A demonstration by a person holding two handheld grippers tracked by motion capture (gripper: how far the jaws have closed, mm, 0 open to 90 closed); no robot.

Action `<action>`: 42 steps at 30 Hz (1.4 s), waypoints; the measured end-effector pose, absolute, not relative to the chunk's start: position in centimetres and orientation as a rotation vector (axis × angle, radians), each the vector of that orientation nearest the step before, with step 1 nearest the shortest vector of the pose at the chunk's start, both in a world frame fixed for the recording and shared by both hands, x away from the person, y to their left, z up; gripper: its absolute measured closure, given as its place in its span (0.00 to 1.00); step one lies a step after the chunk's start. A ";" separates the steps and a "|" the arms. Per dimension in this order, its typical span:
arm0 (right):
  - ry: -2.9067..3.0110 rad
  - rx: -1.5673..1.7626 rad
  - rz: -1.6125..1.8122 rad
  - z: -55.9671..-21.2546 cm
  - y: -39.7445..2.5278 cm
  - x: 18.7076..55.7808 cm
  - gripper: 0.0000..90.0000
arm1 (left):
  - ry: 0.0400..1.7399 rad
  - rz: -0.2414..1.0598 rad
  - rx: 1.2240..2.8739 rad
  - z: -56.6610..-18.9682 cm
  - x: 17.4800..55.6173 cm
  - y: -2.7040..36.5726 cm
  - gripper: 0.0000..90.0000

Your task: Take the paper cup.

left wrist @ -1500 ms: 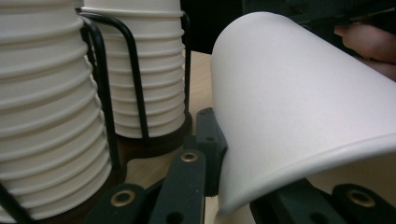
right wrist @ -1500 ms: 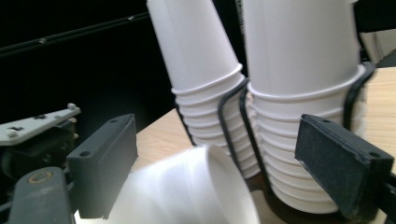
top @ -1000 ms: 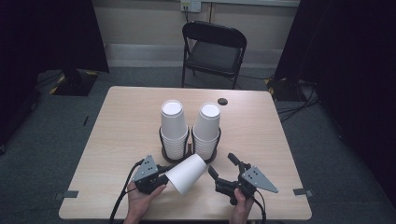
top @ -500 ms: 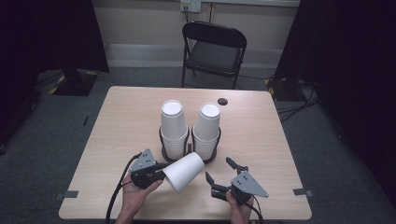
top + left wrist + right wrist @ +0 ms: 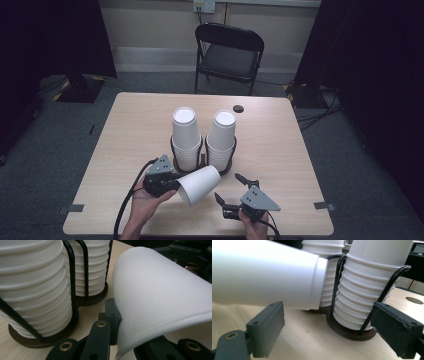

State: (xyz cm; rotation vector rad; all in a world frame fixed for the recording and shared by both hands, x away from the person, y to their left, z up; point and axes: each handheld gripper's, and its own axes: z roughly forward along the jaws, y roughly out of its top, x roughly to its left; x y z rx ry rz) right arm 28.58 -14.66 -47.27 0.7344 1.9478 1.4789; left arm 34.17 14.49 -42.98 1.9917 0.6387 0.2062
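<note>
My left gripper (image 5: 167, 182), lower left of centre in high view: jaws clamped on rim of white paper cup (image 5: 199, 185), cup tipped sideways above worktop (image 5: 125, 130). Centre frame: two cup stacks (image 5: 186, 137) in black wire holder (image 5: 202, 161), just beyond cup. Lower right: my right gripper (image 5: 235, 192), jaws spread wide, gripping nothing, just beside cup.

I read the cup (image 5: 199, 185) as matt white paper, smooth-walled | stacked cups (image 5: 186, 135) same paper, ribbed by their rolled rims | holder (image 5: 72, 277) thin glossy black wire on a dark matt base | my left gripper (image 5: 170, 185) jaws matt black plastic, brass-looking rivets | tabletop (image 5: 130, 130) pale wood-grain laminate, smooth, faint sheen
</note>
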 end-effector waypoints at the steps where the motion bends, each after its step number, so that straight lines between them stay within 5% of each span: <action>1: 1.957 0.729 1.475 -47.3 -14.6 28.5 0.13 | 0.646 0.212 2.000 -42.8 34.2 14.3 0.95; 8: 2.022 0.655 1.381 -47.4 -14.0 28.4 0.12 | 0.646 0.211 2.065 -41.9 34.8 13.6 0.95; 25: 2.092 0.488 1.216 -47.5 -12.4 28.4 0.12 | 0.711 -0.032 2.272 -40.0 36.8 12.2 0.96; 42: 2.160 0.340 1.084 -47.2 -10.2 28.9 0.11 | 0.723 -0.091 2.419 -40.4 37.6 11.0 0.96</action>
